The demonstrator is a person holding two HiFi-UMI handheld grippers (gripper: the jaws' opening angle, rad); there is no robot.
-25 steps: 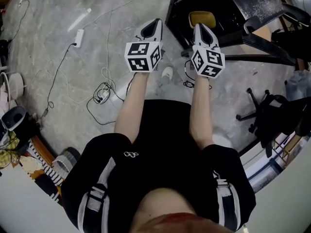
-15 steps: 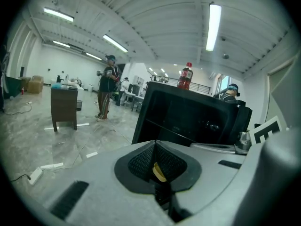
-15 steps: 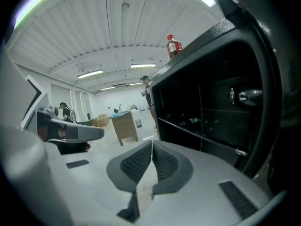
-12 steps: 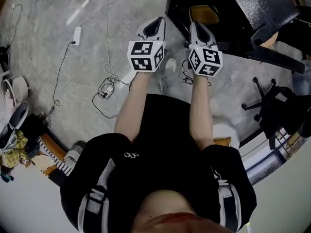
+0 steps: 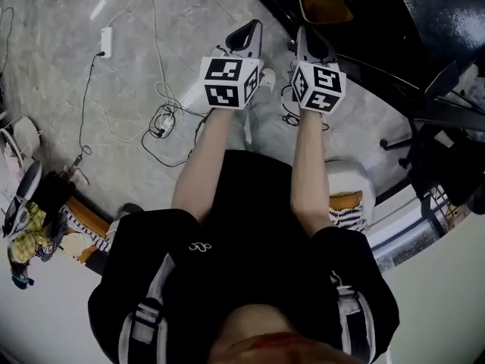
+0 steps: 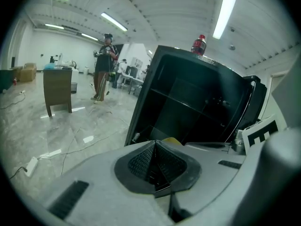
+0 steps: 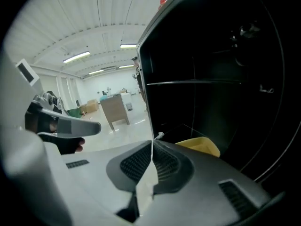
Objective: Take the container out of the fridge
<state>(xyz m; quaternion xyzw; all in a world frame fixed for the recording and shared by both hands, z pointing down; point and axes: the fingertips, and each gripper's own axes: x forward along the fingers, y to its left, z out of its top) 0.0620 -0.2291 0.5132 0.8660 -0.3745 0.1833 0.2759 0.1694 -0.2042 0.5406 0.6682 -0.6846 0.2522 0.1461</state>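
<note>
A yellow container (image 5: 326, 6) sits low inside the open black fridge (image 5: 394, 29). In the right gripper view the yellow container (image 7: 200, 146) lies just beyond the jaws on the fridge floor (image 7: 221, 79). My right gripper (image 5: 307, 35) is shut and empty, a short way in front of the fridge opening. My left gripper (image 5: 248, 30) is also shut and empty, level with the right one over the floor left of the fridge. From the left gripper (image 6: 154, 144), only a sliver of the container (image 6: 172, 141) shows before the fridge (image 6: 188, 102).
Cables (image 5: 163, 127) and a power strip (image 5: 104, 42) lie on the marble floor at left. An office chair base (image 5: 428, 146) stands right of the fridge. A red bottle (image 6: 199, 44) stands on top of the fridge. A person (image 6: 103, 65) and a wooden cabinet (image 6: 57, 86) are far off.
The person has stepped toward the fridge, so both grippers sit closer to its opening and the container. Both stayed shut.
</note>
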